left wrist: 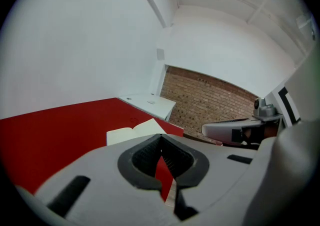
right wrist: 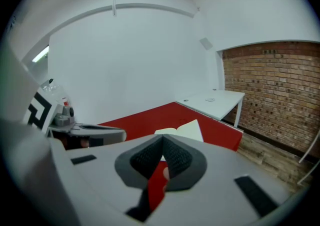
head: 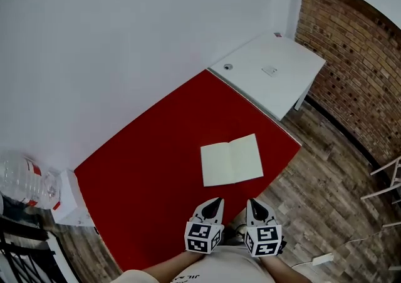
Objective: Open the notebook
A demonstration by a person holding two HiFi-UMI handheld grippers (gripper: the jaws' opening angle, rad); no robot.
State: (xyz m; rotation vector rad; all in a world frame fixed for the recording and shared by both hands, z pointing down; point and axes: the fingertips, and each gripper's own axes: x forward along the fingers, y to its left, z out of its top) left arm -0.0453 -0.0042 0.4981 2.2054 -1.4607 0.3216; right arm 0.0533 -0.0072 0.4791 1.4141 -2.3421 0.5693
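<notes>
White wall (head: 125, 25) fills the far side of your head view, running down to a long red table (head: 138, 169) that crosses the picture on a slant. At the far left, a clear water bottle (head: 25, 180) with a red label lies on its side, just beside a white box (head: 70, 203) that sits off the table's left end.

Near the middle of the red surface, toward your edge, the notebook (head: 232, 160) lies open and flat, two pale blank pages showing with the fold between them. Nothing touches it.

Just below it, close to your body, you hold both tools side by side, tips pointing at the notebook but apart from it. Your left gripper (head: 217, 201) has its jaws pressed together at the tips, with nothing between them; only red tabletop shows through the slot behind the pads. Your right gripper (head: 252, 202) is the same: jaws clenched, empty. Each gripper view shows the open notebook ahead, beyond the closed tips.

Further right, a white table (head: 276, 78) butts against the red one's far end. Beyond it stands a brick wall (head: 351, 75), and wood-plank floor (head: 313, 194) runs along the right.
</notes>
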